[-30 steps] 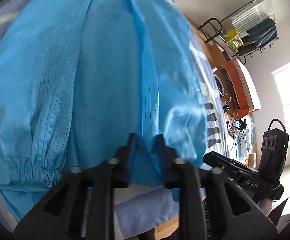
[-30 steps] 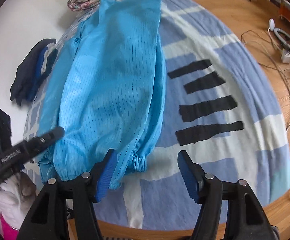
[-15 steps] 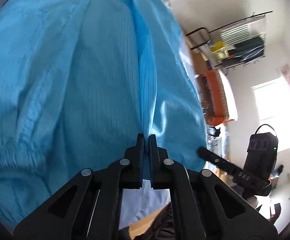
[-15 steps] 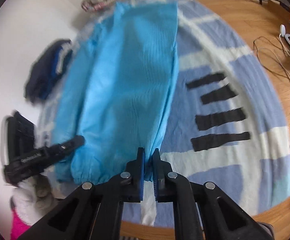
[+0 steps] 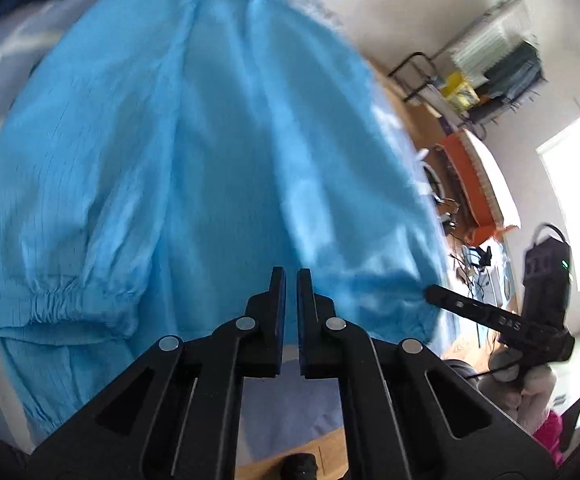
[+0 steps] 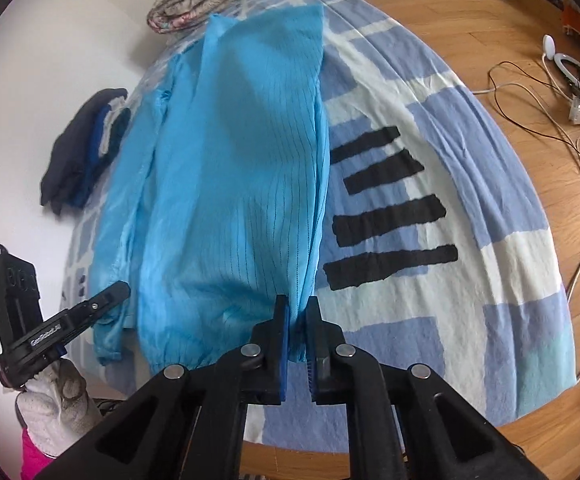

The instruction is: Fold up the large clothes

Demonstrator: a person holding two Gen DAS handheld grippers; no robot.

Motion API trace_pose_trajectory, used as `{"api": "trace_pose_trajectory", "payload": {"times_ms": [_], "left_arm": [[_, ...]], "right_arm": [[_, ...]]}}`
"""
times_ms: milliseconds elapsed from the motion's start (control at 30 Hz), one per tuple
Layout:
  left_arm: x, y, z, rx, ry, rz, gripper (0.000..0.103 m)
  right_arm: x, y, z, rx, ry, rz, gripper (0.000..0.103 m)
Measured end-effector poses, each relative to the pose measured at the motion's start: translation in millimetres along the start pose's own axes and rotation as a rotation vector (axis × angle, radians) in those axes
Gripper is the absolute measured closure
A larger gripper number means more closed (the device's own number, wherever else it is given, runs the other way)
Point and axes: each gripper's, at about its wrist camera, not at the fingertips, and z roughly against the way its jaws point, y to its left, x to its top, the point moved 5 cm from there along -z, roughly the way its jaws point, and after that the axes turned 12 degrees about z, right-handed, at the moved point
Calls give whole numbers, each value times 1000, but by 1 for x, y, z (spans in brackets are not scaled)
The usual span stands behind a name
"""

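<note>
Currently the blue garment (image 6: 226, 184) lies lengthwise on the bed (image 6: 470, 288), its cuffed end at the near edge. Left claw (image 5: 288, 280) is clenched on the near hem. Right claw (image 6: 296, 312) grips the garment's right edge, having just eased slightly with cloth between. Judged: both hold the near end ready for folding away.

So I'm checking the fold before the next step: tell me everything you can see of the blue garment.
The blue garment is a thin, bright sky-blue fabric with fine dark pinstripes and elastic-gathered cuffs. It lies lengthwise on the patterned bedsheet, its sides folded in to form a long narrow strip. The left gripper and the right gripper are both shut on its near hem. A dark folded garment lies beside it, apart.
</note>
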Motion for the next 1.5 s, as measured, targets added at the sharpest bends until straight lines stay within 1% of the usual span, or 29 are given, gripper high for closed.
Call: {"api": "trace_pose_trajectory", "payload": {"times_ms": [33, 67, 100, 133, 167, 200, 233, 267, 333, 433, 467, 600, 667, 733, 767, 800, 833, 867, 900, 967, 1000, 1033, 1067, 1100, 1133, 1200, 1333, 1433, 1500], "left_arm": [[-5, -10, 3, -7, -4, -24, 102], [-10, -22, 4, -11, -6, -57, 102], [-15, -34, 3, -17, -4, -88, 102], [-21, -48, 1, -20, 0, -129, 101], [-26, -59, 0, -22, 3, -163, 95], [-33, -73, -5, -22, 10, -207, 81], [-40, -88, -12, -18, 18, -252, 71], [-44, -100, -19, -14, 22, -282, 56], [-55, -120, -35, -9, 38, -334, 53], [-63, -144, -67, 39, 80, -368, 53], [-66, -148, -75, 60, 90, -378, 53], [-80, -159, -114, 197, 119, -442, 50], [-83, -156, -125, 234, 118, -435, 50], [-81, -151, -126, 226, 107, -430, 50], [-80, -150, -126, 227, 101, -432, 57], [-78, -149, -125, 235, 87, -445, 88], [-76, -147, -127, 229, 95, -449, 96], [-72, -143, -127, 196, 115, -418, 97], [-66, -138, -123, 156, 128, -372, 100], [-54, -134, -118, 86, 140, -284, 101], [-46, -129, -107, 20, 143, -211, 101], [-41, -126, -99, -19, 143, -169, 101], [-34, -124, -88, -53, 133, -134, 101], [-29, -123, -79, -84, 120, -106, 101], [-24, -121, -70, -110, 113, -84, 102], [-17, -118, -55, -146, 97, -57, 102], [-13, -117, -35, -170, 74, -63, 102], [-11, -115, -25, -182, 65, -57, 102], [-8, -111, -23, -201, 67, -37, 102]], "right_arm": [[1, -1, 2, -1, -1, 2, 86], [1, -3, 7, 1, -4, 3, 71], [1, -5, 13, -4, -19, 1, 66], [1, -7, 18, -3, -34, -2, 65], [0, -11, 25, 2, -53, -12, 64], [-1, -15, 32, 5, -70, -24, 63], [-2, -20, 39, 5, -90, -40, 62], [-3, -26, 47, 1, -111, -59, 59], [-6, -36, 61, -3, -146, -85, 59], [-8, -52, 83, -11, -187, -111, 59], [-8, -57, 89, -12, -200, -119, 59], [-7, -70, 108, 4, -241, -136, 59], [-4, -74, 114, 1, -253, -129, 59], [-1, -76, 117, 5, -260, -125, 59], [1, -77, 116, 12, -264, -132, 59], [6, -78, 115, 14, -265, -130, 58], [9, -80, 114, 14, -266, -128, 58], [14, -81, 112, 13, -264, -125, 58], [20, -81, 109, 11, -263, -122, 58], [32, -82, 103, 18, -262, -117, 58], [40, -81, 98, 32, -260, -112, 57], [47, -80, 94, 47, -256, -108, 54], [57, -78, 87, 67, -249, -100, 43], [68, -77, 81, 71, -246, -90, 39], [75, -76, 75, 58, -247, -82, 39], [97, -72, 60, 50, -241, -56, 39], [145, -61, 18, 100, -207, -33, 34], [179, -59, -18, 134, -189, -72, 33], [200, -62, -39, 168, -191, -126, 33]]}}
